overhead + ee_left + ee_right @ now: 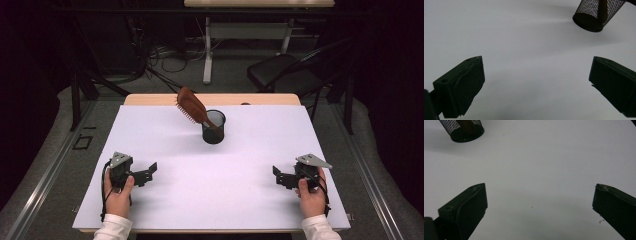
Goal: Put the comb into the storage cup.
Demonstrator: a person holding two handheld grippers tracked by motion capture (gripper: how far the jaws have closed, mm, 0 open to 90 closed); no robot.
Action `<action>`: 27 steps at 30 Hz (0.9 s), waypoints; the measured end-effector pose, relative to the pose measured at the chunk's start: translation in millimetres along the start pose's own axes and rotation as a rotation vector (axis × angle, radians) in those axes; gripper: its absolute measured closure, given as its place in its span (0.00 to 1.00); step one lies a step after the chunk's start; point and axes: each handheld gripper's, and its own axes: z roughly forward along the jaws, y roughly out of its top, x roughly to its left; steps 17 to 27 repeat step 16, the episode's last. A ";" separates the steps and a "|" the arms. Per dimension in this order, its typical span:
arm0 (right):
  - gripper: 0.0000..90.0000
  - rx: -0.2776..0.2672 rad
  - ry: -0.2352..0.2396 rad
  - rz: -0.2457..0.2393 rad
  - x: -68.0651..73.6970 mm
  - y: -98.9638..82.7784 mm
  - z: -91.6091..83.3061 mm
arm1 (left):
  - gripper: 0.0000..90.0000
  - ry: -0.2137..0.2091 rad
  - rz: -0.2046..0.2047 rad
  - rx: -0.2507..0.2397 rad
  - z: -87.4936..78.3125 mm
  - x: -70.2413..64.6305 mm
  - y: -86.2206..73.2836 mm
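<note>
Centrally, brown hairbrush (pixel 192 106) stands handle-down in black mesh cup (pixel 214 127), head tilted left. Left gripper (pixel 148 171) and right gripper (pixel 278 176) rest near table's (pixel 250 150) front edge, jaws wide apart, holding nothing.

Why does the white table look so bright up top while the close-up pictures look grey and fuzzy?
High view: the white table is evenly lit against a dark room, and the mesh cup casts a faint shadow leftward. Left gripper view: the black jaws are soft, the mesh cup sharper. Right gripper view: the table looks grey, dimmer toward the bottom.
</note>
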 end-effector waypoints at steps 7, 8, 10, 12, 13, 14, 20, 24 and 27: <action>0.00 -0.001 0.002 -0.003 0.1 -0.1 0.0 | 0.00 0.001 0.002 0.003 0.3 0.1 -0.3; 0.00 0.000 0.002 -0.003 0.0 -0.1 0.1 | 0.00 0.002 0.001 0.002 0.1 0.3 -0.2; 0.00 0.000 0.002 -0.002 0.0 -0.1 0.3 | 0.00 0.003 -0.002 0.000 -0.1 0.5 -0.2; 0.00 0.000 0.003 -0.002 0.0 -0.1 0.4 | 0.00 0.004 -0.003 -0.002 -0.4 0.8 -0.2; 0.00 0.000 0.002 -0.003 0.1 -0.1 0.5 | 0.00 0.003 -0.003 -0.002 -0.5 0.9 -0.2; 0.00 0.000 0.002 -0.004 0.1 0.0 0.5 | 0.00 0.003 -0.003 -0.002 -0.7 1.0 -0.1; 0.00 -0.002 0.002 -0.006 0.3 0.5 -0.1 | 0.00 0.003 -0.004 -0.006 -1.6 1.2 0.5; 0.00 -0.002 0.002 -0.006 0.3 0.5 -0.1 | 0.00 0.003 -0.004 -0.006 -1.6 1.2 0.5; 0.00 -0.002 0.002 -0.006 0.3 0.5 -0.1 | 0.00 0.003 -0.004 -0.006 -1.6 1.2 0.5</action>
